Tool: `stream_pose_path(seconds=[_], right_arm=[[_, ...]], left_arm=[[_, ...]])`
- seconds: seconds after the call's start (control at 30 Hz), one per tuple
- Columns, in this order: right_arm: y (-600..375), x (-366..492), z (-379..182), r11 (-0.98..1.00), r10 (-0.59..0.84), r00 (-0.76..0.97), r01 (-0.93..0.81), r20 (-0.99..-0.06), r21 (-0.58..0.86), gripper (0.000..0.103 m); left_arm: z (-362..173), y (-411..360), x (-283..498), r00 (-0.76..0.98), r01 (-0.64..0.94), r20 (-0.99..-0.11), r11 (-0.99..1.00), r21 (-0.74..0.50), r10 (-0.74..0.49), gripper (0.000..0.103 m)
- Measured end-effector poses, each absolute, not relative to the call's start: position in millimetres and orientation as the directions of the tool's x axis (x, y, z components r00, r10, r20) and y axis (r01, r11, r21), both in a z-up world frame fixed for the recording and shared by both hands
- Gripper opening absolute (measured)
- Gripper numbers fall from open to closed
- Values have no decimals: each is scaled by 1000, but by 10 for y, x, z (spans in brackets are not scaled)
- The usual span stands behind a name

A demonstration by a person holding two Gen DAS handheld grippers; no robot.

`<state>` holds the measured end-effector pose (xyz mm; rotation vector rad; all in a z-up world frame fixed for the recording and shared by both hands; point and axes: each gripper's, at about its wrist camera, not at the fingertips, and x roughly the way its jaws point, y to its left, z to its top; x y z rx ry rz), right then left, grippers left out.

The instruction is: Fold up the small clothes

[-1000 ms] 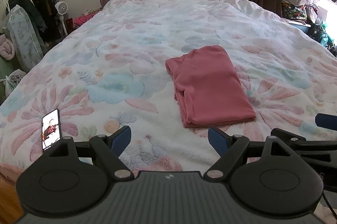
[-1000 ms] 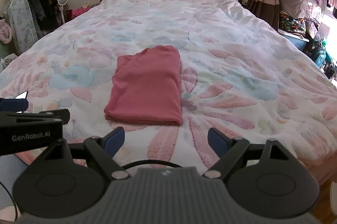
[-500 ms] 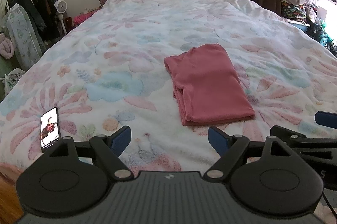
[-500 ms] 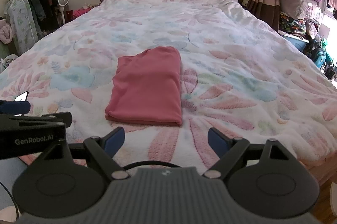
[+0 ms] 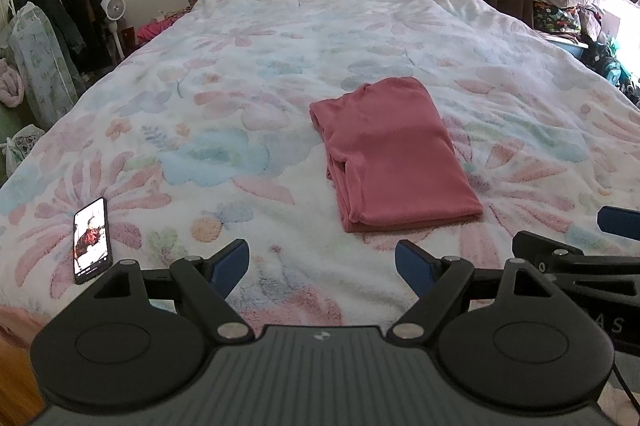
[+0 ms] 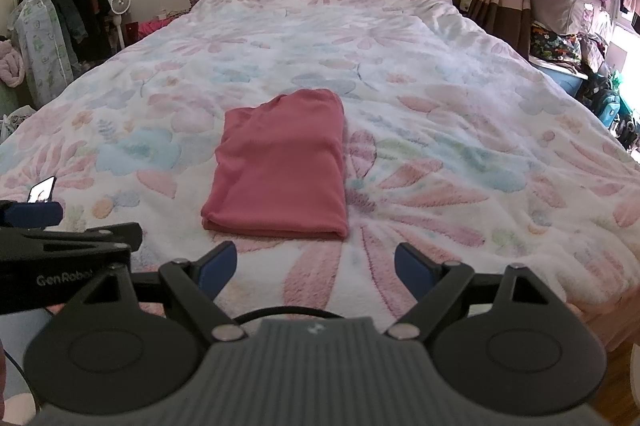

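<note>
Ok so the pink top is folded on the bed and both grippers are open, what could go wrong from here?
1. The pink top shows loose layered edges on its left side; gripping only the upper layer could undo the fold.
2. The phone lies near the bed edge beside the left gripper; a sweep might knock it off.
3. The right gripper could snag the fluffy floral blanket.

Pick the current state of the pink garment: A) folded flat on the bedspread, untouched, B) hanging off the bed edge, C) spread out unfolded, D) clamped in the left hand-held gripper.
A: the pink garment lies as a folded rectangle on the bedspread, and the left hand-held gripper and right hand-held gripper are both open, short of it.
</note>
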<state>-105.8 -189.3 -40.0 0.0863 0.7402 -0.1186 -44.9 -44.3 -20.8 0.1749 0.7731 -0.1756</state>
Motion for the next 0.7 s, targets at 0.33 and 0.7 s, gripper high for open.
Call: stream_pose_path(seconds=[0.33,0.7], right_arm=[[-1899,-1057,-400,990,-76,732,138,-677,38,82],[-1897,-1061,-401,990,-78,733,139,-676,37,82]], left_arm=[[-208,-438,-451,701,220,-707,971,90,-94,97],[-215,-438,-455,700,221,-708,971,88,-95,97]])
